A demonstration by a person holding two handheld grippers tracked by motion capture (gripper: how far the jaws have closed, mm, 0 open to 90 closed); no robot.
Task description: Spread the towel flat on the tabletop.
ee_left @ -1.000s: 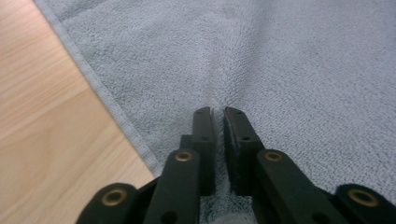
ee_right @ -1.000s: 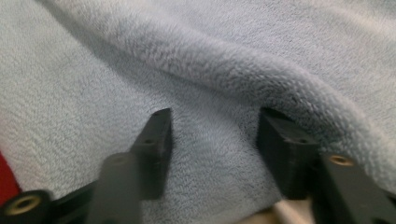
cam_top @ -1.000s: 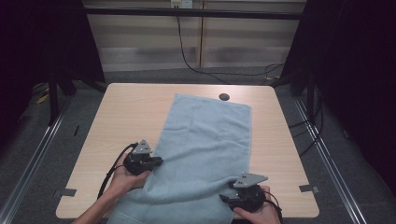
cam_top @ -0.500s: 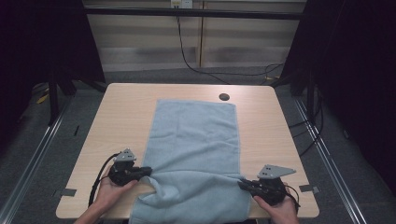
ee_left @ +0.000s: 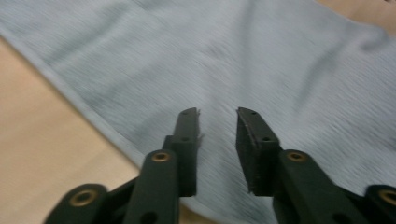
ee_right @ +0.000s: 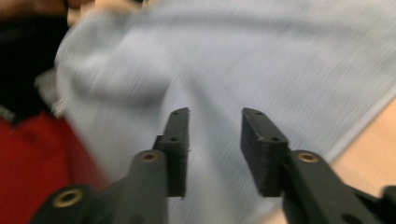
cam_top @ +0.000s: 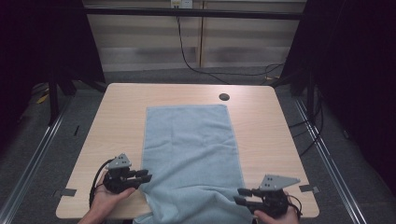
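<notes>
A light blue towel point(cam_top: 191, 149) lies spread lengthwise on the wooden table point(cam_top: 116, 116), its near end rumpled and hanging over the front edge. My left gripper point(cam_top: 145, 176) lies level at the towel's near left edge, pointing right. In the left gripper view the towel point(ee_left: 233, 56) passes under the open left gripper point(ee_left: 217, 112), with nothing between the jaws. My right gripper point(cam_top: 238, 196) sits at the near right corner, pointing left. Its view shows the right gripper point(ee_right: 215, 111) open above the towel point(ee_right: 271, 56). Both pairs of jaws have just been opening.
A dark round hole point(cam_top: 224, 97) marks the table's far side, just beyond the towel. Bare wood runs along both long sides of the towel. Red cloth point(ee_right: 37, 158) of the person's clothing shows below the table's front edge. Dark floor and rails surround the table.
The towel went from skewed to straight and was drawn toward the front edge. Both hands moved outward to the near corners. The jaws, shut on the towel before, now stand open.
</notes>
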